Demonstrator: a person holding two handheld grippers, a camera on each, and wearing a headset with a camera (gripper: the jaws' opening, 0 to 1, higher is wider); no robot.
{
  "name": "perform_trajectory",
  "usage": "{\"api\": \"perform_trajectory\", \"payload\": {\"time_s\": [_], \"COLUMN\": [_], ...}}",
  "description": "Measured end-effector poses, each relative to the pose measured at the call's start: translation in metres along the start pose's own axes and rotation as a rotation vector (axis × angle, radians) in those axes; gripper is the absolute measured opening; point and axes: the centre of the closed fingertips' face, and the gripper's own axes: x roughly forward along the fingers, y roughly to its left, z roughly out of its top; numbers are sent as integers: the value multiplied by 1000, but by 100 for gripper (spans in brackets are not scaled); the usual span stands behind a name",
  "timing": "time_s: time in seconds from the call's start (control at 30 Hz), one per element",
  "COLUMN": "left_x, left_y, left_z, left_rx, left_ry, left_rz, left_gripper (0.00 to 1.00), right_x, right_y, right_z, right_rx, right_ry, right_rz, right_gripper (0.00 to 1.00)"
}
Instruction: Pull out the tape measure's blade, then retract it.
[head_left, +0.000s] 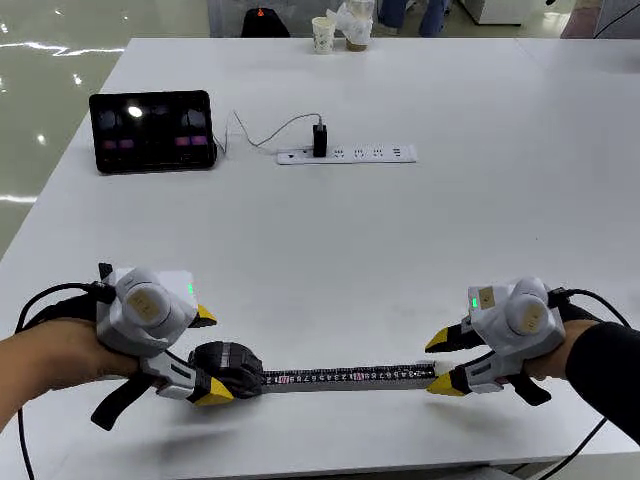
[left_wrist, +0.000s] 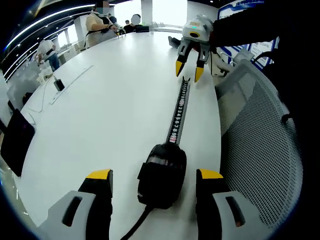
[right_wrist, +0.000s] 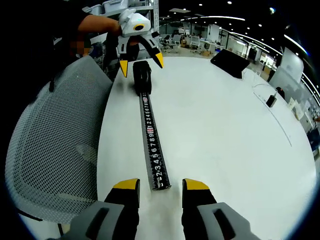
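A white workbench top (head_left: 400, 250) is seen from above, with a hand-held two-jaw gripper near each lower corner; between them a tape measure is laid out flat close to the table's front edge. The black, rounded tape measure case (head_left: 228, 368) is straddled by the yellow-tipped left gripper (head_left: 208, 354); in the left gripper view its jaws are spread wide, with a strip of bare table visible on each side of the case (left_wrist: 161, 172), so the case is bracketed rather than clamped, presumably so that it can be steadied at once. From the case, the black blade with white numerals (head_left: 350, 376) is drawn out straight across the table toward the yellow-tipped right gripper (head_left: 438, 362); the blade is rested on the surface, which is judged to keep it from sagging or twisting. In the right gripper view the blade's end hook (right_wrist: 160, 185) is found between that gripper's parted jaws and is not pinched by them (placed, it would seem, to take hold and guide it home). The pull-out is judged done and the retraction not yet begun. Farther back, well apart from the work, a black tablet (head_left: 152, 130) and a white power strip (head_left: 345, 154) with a black plug (head_left: 320, 138) are set.
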Motion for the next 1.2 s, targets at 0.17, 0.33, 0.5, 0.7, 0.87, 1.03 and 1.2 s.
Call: {"api": "perform_trajectory", "payload": {"time_s": [0.17, 0.33, 0.5, 0.7, 0.87, 1.03, 1.2], "left_x": [-8, -20, -29, -36, -42, -46, -48], "left_y": [5, 17, 28, 29, 26, 32, 28], "left_z": [1, -5, -9, -12, -19, -27, -35], "left_rx": [-133, -199, -271, -341, -378, -414, -437], "left_ry": [-93, -166, -221, -266, -277, -287, -288], "left_rz": [74, 166, 246, 279, 299, 337, 337], "left_gripper": [70, 73, 78, 84, 90, 99, 99], "right_x": [-10, -18, -28, -40, -47, -48, -53], "right_y": [-7, -8, -9, -7, -5, 1, 0], "right_z": [-1, -5, -10, -16, -24, -29, -35], "right_rx": [84, 122, 177, 267, 306, 309, 328], "right_ry": [-65, -105, -128, -153, -170, -165, -168], "right_rz": [-82, -144, -199, -238, -271, -277, -298], "right_gripper": [38, 46, 54, 60, 65, 71, 84]}}
